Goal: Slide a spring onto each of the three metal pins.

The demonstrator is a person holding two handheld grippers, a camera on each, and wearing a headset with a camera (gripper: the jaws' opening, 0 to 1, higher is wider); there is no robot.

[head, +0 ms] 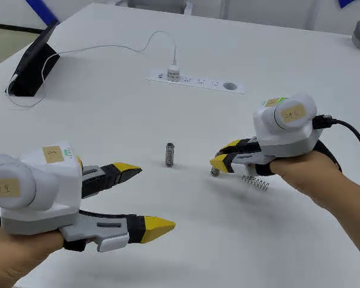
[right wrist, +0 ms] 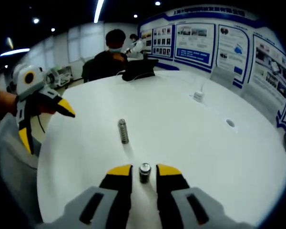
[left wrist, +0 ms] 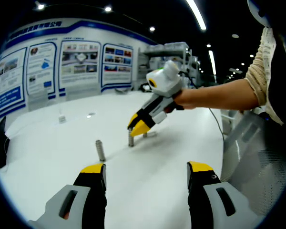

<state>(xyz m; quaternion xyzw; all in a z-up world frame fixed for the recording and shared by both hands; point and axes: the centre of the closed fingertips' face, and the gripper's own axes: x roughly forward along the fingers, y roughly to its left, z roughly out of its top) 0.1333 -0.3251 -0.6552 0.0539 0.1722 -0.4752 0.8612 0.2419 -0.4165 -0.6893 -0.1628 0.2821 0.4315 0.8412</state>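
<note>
On the white tabletop [head: 108,120], the right gripper [head: 223,155] brackets a short pin [right wrist: 144,172], jaws slightly apart. The left gripper [head: 155,198] gapes wide, empty. A spring-sleeved pin [head: 170,154] stands between them, and a loose spring [head: 255,182] lies nearby.

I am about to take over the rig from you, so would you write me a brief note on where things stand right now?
Left gripper: open, empty, hovering over the near side of the table.
Right gripper: jaws close on either side of the short pin; whether they pinch it is unclear.
Tall pin: stands mid-table, apparently with a spring already on it.
Loose spring: lies on the table beside the right gripper.
Done: seemingly one pin. Left: fit the loose spring, then the remaining pins.
</note>
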